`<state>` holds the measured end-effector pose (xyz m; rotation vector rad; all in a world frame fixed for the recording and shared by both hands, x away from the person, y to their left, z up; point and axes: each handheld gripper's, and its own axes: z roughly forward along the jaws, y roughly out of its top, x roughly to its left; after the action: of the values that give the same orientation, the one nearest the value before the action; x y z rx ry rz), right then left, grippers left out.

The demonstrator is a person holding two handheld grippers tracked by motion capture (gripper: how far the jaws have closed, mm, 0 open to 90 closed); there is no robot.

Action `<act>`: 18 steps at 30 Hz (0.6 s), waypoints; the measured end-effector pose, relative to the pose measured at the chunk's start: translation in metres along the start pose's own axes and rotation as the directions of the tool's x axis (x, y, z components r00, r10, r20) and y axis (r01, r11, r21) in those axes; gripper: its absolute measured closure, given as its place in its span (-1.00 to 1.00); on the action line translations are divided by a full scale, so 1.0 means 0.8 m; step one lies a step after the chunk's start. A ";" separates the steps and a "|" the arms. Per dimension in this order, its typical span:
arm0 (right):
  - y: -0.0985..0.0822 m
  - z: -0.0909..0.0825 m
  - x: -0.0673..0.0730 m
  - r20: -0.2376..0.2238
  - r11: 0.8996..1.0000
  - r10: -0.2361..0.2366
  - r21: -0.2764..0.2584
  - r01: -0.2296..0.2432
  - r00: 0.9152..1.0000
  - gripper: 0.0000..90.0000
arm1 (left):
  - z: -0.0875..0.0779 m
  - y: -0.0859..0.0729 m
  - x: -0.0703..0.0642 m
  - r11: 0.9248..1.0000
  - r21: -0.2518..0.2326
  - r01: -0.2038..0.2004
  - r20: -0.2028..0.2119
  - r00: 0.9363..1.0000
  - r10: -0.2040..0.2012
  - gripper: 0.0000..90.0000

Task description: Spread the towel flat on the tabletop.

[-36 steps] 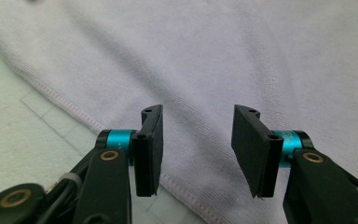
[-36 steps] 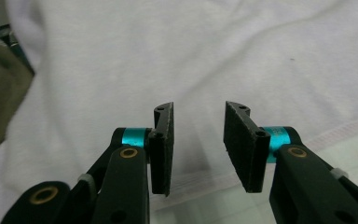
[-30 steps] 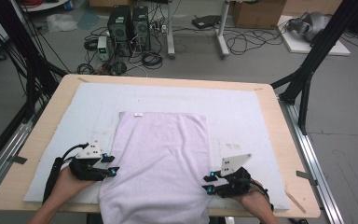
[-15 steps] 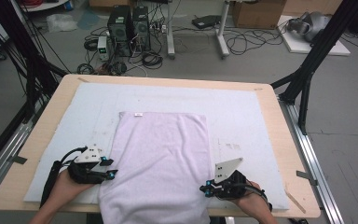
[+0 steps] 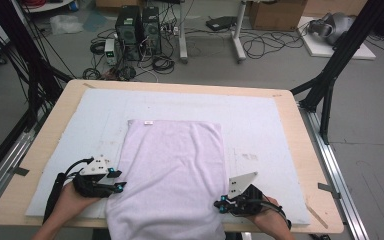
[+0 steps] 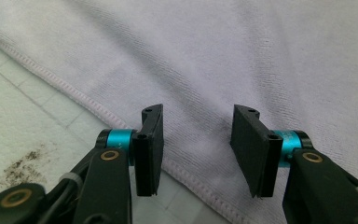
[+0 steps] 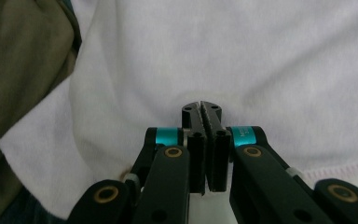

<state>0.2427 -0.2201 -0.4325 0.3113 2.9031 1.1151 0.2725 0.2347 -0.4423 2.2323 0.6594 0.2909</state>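
The right gripper had just been closing, and in the right gripper view its two black jaws stood pressed together at the centre bottom of the frame. Was cloth pinched between them? The white towel sat right behind the tips, but the pads hid any fold, so a grip could not be confirmed. In the high view that right gripper sat at the lower right, tips at the towel's right hem near the front edge of the table.

Over to the left gripper: jaws parted about halfway, nothing between the pads, hovering over the towel's stitched hem, which ran diagonally from upper left to lower middle of that view. In the high view the left gripper lay at the lower left, tips at the towel's left edge.

The towel itself lay flat in the middle of the frame on the pale mat, its near end drooping over the table's front edge.

By the look of it, this was the grasping step ahead of a fold: one corner side clamped, the other not yet. The next move would call for the left jaws to settle over the hem and pinch it before both hands lift together.
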 end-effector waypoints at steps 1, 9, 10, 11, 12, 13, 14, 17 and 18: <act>0.004 0.001 0.000 0.000 1.000 -0.006 -0.007 0.006 1.000 0.99 | 0.000 0.000 0.000 1.000 0.000 0.000 0.001 1.000 0.000 0.20; 0.047 0.022 -0.010 -0.020 0.999 -0.045 -0.010 0.045 0.999 0.99 | 0.000 0.000 0.000 1.000 -0.002 0.000 0.001 1.000 0.000 0.20; 0.052 0.025 -0.012 -0.023 0.999 -0.052 -0.011 0.051 0.998 0.99 | 0.000 0.000 0.000 1.000 -0.004 -0.001 -0.001 1.000 0.001 0.20; 0.056 0.029 -0.012 -0.019 0.998 -0.055 -0.005 0.055 0.998 0.99 | 0.000 -0.001 0.000 1.000 -0.003 0.003 -0.002 1.000 -0.003 0.20; 0.058 0.033 -0.013 -0.015 0.998 -0.064 0.007 0.064 0.998 0.99 | 0.000 -0.001 -0.001 1.000 -0.002 0.002 0.000 1.000 -0.002 0.20; 0.058 0.038 -0.014 -0.010 0.997 -0.070 0.026 0.070 0.997 0.98 | 0.000 -0.001 -0.001 1.000 -0.005 0.002 -0.003 1.000 -0.002 0.20; 0.056 0.043 -0.014 -0.006 0.997 -0.069 0.046 0.069 0.998 0.98 | 0.000 -0.001 -0.001 1.000 -0.005 0.002 -0.003 1.000 -0.002 0.20; 0.046 0.038 -0.014 0.005 0.999 -0.053 0.001 0.053 0.999 0.81 | 0.000 -0.001 -0.001 1.000 -0.006 0.001 -0.003 1.000 -0.001 0.20; 0.042 0.034 -0.013 0.027 0.998 -0.051 -0.020 0.052 0.998 0.72 | 0.000 -0.001 -0.001 1.000 -0.006 0.003 -0.003 1.000 -0.003 0.20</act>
<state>0.2610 -0.1795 -0.4308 0.2472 2.8575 1.1240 0.2716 0.2350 -0.4427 2.2252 0.6619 0.2942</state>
